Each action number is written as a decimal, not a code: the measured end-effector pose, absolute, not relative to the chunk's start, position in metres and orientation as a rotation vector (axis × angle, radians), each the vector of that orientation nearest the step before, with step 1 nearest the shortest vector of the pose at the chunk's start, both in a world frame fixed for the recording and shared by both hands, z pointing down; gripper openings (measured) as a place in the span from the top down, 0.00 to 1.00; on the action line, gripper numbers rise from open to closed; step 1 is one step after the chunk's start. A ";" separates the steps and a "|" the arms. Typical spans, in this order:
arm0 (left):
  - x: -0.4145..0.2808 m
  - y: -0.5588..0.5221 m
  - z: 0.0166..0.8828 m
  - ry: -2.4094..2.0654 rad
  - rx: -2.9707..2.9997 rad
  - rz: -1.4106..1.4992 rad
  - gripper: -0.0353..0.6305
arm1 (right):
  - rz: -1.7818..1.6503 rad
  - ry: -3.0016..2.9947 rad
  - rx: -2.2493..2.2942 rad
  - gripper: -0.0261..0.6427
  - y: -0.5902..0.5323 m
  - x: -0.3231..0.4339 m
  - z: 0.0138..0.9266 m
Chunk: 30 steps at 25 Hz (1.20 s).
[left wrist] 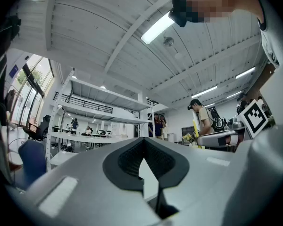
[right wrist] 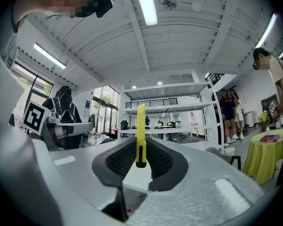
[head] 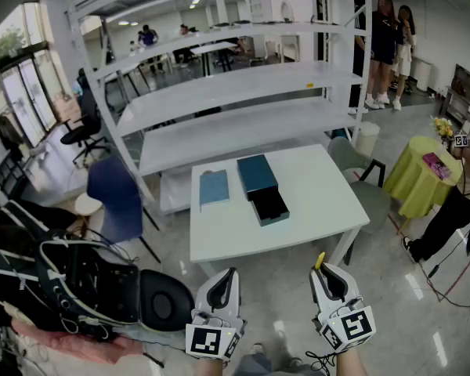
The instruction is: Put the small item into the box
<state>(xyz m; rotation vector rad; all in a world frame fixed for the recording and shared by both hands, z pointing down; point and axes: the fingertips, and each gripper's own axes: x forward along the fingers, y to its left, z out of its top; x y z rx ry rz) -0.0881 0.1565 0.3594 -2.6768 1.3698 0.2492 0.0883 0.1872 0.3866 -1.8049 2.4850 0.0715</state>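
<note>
The item (right wrist: 140, 126) is picked up but not yet boxed: the fingers of the right gripper (head: 322, 272) are clamped on it, well short of the worktop (head: 317, 190) and the open box (head: 269, 206), while the left gripper (head: 229, 275) is closed on nothing.

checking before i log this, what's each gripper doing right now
left gripper: closed, nothing in it
right gripper: closed on a thin yellow item

Left gripper (head: 229, 276), right gripper (head: 323, 272): grey, black-padded.
</note>
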 end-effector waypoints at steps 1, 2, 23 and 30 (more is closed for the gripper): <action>-0.089 0.155 0.358 1.368 -2.677 0.249 0.92 | 0.072 2.486 -1.806 0.86 0.185 0.087 0.385; -0.089 0.153 0.357 1.367 -2.677 0.250 0.92 | 0.074 2.487 -1.806 0.86 0.183 0.086 0.384; -0.103 0.092 0.356 1.321 -2.695 0.273 0.92 | 0.069 2.441 -1.843 0.86 0.128 0.072 0.383; -0.114 0.038 0.362 1.276 -2.703 0.281 0.92 | 0.083 2.408 -1.872 0.86 0.078 0.061 0.389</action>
